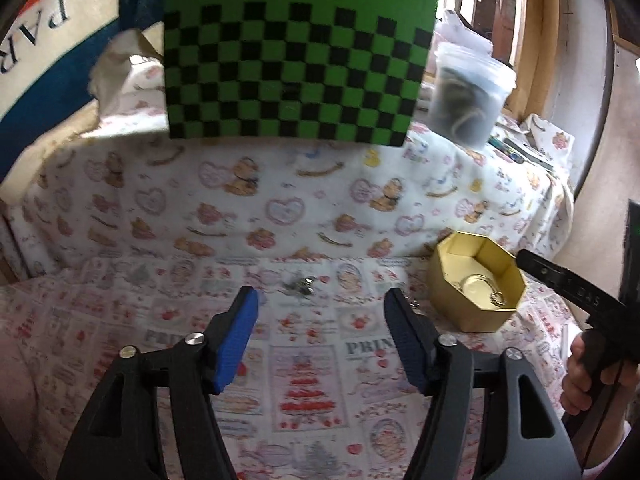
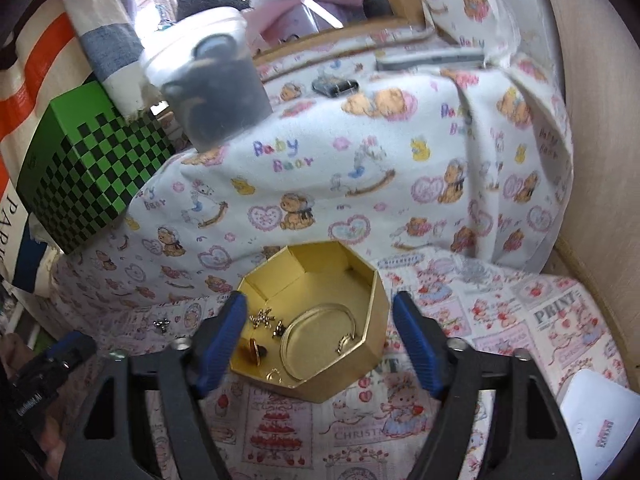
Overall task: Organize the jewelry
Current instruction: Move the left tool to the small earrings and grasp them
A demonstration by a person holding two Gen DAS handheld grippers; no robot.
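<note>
An open gold octagonal box (image 2: 320, 320) holds a bangle (image 2: 320, 340) and small earrings (image 2: 262, 317); one silver piece (image 1: 300, 285) lies outside.

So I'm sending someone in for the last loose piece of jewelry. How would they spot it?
Find the gold octagonal box on the printed cloth. Left of it, alone on the cloth, lies a small silver trinket. The other pieces are inside the box.

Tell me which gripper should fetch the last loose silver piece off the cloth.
Left. The left gripper stands open facing the silver piece; the right gripper frames the gold box.
</note>
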